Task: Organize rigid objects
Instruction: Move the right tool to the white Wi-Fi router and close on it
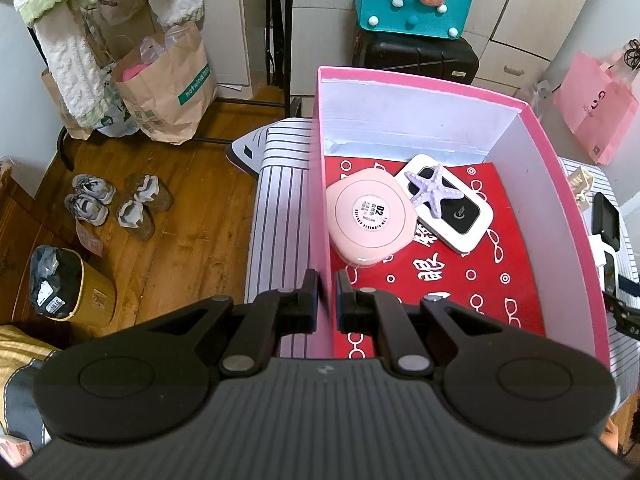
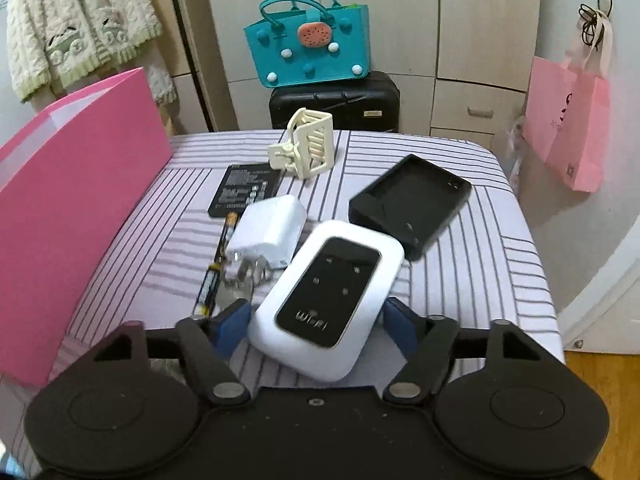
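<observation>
My left gripper (image 1: 328,292) is shut on the near left wall of the pink box (image 1: 536,132). Inside, on red paper, lie a round pink case (image 1: 370,220), a white router (image 1: 464,224) and a purple starfish (image 1: 434,192) on top of that router. In the right wrist view a white-and-black WiFi router (image 2: 328,304) lies slantwise between the fingers of my right gripper (image 2: 318,314); the pads stand close beside it without clearly pressing. Beyond it are a white plug (image 2: 268,236), a thin battery (image 2: 216,272), a flat black battery (image 2: 244,192), a black cradle (image 2: 408,204) and a cream hair claw (image 2: 304,148).
Everything rests on a striped surface (image 2: 480,280); the pink box (image 2: 80,208) stands along its left side. Behind are a teal felt bag (image 2: 308,52) on a black suitcase (image 2: 336,100) and a pink paper bag (image 2: 568,128). Shoes (image 1: 116,204) and a bin (image 1: 68,284) sit on the wooden floor at left.
</observation>
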The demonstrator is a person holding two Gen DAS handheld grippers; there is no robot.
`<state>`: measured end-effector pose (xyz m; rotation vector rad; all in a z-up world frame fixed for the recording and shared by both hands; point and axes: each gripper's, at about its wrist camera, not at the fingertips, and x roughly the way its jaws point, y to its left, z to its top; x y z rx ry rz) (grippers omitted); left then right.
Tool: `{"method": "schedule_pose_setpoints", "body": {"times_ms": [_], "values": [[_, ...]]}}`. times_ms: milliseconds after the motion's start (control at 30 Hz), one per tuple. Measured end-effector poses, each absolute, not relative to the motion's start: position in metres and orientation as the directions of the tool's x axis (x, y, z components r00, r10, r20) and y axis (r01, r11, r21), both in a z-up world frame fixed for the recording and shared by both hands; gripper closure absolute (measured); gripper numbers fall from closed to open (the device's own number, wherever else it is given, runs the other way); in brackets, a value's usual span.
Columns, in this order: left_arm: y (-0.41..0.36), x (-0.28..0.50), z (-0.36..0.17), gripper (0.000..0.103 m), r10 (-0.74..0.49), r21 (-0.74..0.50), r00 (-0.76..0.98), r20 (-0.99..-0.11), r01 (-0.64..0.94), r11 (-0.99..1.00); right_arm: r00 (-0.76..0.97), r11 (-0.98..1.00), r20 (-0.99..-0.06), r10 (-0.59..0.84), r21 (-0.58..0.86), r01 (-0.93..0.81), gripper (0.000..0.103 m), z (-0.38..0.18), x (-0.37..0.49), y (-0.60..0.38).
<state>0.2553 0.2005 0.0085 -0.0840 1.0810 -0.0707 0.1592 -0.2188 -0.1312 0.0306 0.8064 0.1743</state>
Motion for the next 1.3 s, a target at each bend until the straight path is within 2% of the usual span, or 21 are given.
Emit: {"method": "schedule_pose_setpoints", "body": {"times_ms": [100, 300, 500, 567, 600, 633, 1033, 1133, 1300], "values": [[0.201, 0.256, 0.009, 0.095, -0.101, -0.104, 0.469, -0.877, 0.019, 0.994, 0.663, 0.982, -0.727, 0.179, 0.096, -0.160, 0.035, -0.128, 0.147, -0.227], [0.201, 0.254, 0.009, 0.095, -0.103, -0.108, 0.479, -0.872, 0.017, 0.994, 0.637, 0.977, -0.748, 0.188, 0.079, -0.196, 0.034, -0.129, 0.137, -0.230], [0.202, 0.253, 0.008, 0.095, -0.103, -0.107, 0.481, -0.871, 0.020, 0.994, 0.661, 0.981, -0.726, 0.188, 0.112, -0.157, 0.022, -0.134, 0.154, -0.228], [0.203, 0.253, 0.008, 0.095, -0.105, -0.109, 0.482, -0.870, 0.019, 0.994, 0.671, 0.985, -0.723, 0.168, 0.098, -0.141, 0.026, -0.134, 0.155, -0.227], [0.203, 0.253, 0.008, 0.095, -0.104, -0.108, 0.482, -0.870, 0.019, 0.994, 0.676, 0.988, -0.723, 0.141, 0.057, -0.145, 0.033, -0.135, 0.154, -0.224], [0.203, 0.253, 0.008, 0.095, -0.103, -0.108, 0.482, -0.870, 0.018, 0.994, 0.682, 0.988, -0.719, 0.130, 0.034, -0.153, 0.035, -0.134, 0.153, -0.222], [0.198, 0.250, 0.008, 0.096, -0.090, -0.072, 0.492, -0.866, 0.055, 0.996, 0.671, 0.987, -0.729, 0.137, 0.041, -0.156, 0.037, -0.131, 0.153, -0.224], [0.197, 0.250, 0.009, 0.096, -0.086, -0.058, 0.498, -0.863, 0.071, 0.996, 0.671, 0.984, -0.721, 0.172, 0.094, -0.152, 0.037, -0.128, 0.147, -0.228], [0.194, 0.250, 0.009, 0.096, -0.082, -0.038, 0.497, -0.864, 0.097, 0.995, 0.692, 0.986, -0.703, 0.166, 0.103, -0.132, 0.037, -0.118, 0.140, -0.228]]}}
